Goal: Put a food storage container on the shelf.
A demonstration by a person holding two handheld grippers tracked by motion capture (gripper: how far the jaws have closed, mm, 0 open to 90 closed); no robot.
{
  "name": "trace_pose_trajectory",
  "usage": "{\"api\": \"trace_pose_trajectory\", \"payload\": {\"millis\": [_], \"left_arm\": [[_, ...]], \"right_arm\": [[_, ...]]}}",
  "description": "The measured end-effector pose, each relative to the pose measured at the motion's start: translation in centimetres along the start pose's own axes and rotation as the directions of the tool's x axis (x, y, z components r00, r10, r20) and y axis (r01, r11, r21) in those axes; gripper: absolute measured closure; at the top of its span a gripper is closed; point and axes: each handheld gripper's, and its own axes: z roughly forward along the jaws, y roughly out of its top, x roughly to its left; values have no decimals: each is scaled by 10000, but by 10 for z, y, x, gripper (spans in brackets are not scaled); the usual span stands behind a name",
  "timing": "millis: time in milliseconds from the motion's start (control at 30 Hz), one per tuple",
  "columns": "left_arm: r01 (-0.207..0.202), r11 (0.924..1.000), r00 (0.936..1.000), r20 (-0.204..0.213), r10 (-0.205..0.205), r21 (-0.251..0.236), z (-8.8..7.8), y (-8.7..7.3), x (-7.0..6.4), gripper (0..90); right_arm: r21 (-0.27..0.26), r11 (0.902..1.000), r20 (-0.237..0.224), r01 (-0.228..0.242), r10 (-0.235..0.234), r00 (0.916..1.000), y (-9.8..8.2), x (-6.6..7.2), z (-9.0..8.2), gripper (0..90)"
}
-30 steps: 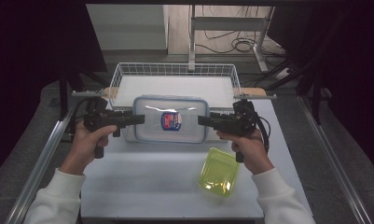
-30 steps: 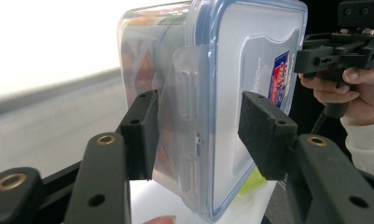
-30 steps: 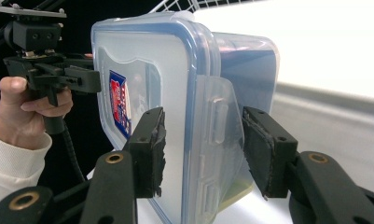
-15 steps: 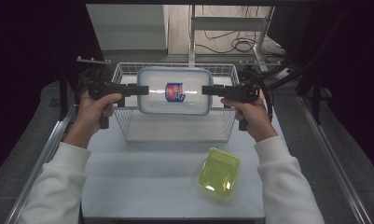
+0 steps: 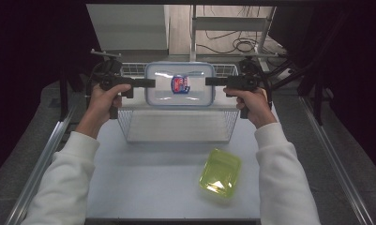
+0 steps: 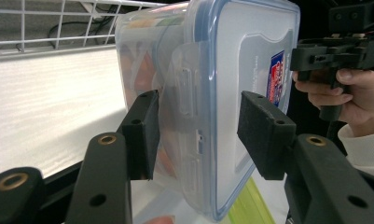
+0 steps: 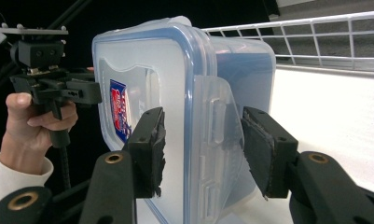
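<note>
- I see the clear lidded container (image 5: 178,84) held up in the air between my two tools, over the far part of the wire basket (image 5: 176,124), flat side with the blue-rimmed lid facing up toward the high camera.
- A red-and-blue label (image 5: 179,84) sits mid-lid; orange and reddish contents show dimly through the wall in the left gripper view.
- Left hand-held gripper (image 5: 150,83): jaws straddle the container's left end; in its own view the pads (image 6: 145,133) sit on either side of the side latch flap, pinching the box across lid and base.
- Right hand-held gripper (image 5: 210,81): same hold on the right end; its own view shows worn pads (image 7: 149,149) pressed against the lid and the base around the latch.
- Both hands grip the tool handles, white sleeves coming in from the near edge.
- Basket stands on the white surface (image 5: 143,183), its floor bare beneath the container.
- A yellow-green lidded box (image 5: 220,172) lies on the surface near my right forearm, well apart from the basket.
</note>
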Motion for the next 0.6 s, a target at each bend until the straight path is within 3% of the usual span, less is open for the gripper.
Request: {"api": "trace_pose_trajectory", "payload": {"millis": [233, 433, 533, 567, 600], "left_arm": [[384, 9992, 9992, -68, -385, -58, 4, 4, 6, 479], [853, 9964, 9962, -180, -853, 2, 13, 11, 16, 442], [852, 9964, 9961, -232, -851, 14, 17, 12, 18, 383], [828, 9966, 9960, -329, -829, -54, 19, 12, 19, 383], [676, 9976, 9942, -831, -683, -114, 21, 12, 20, 351]], "right_arm": [[-149, 9998, 202, -98, 101, 9997, 3, -3, 6, 485], [-333, 9954, 513, -902, 918, 9945, 9, -11, 15, 473], [-424, 9951, 923, -891, 927, 9914, 11, -9, 18, 462], [-555, 9953, 1288, -798, 864, 9879, 11, -7, 19, 460], [-584, 9962, 1807, -646, 742, 9807, 10, -3, 23, 427]]}}
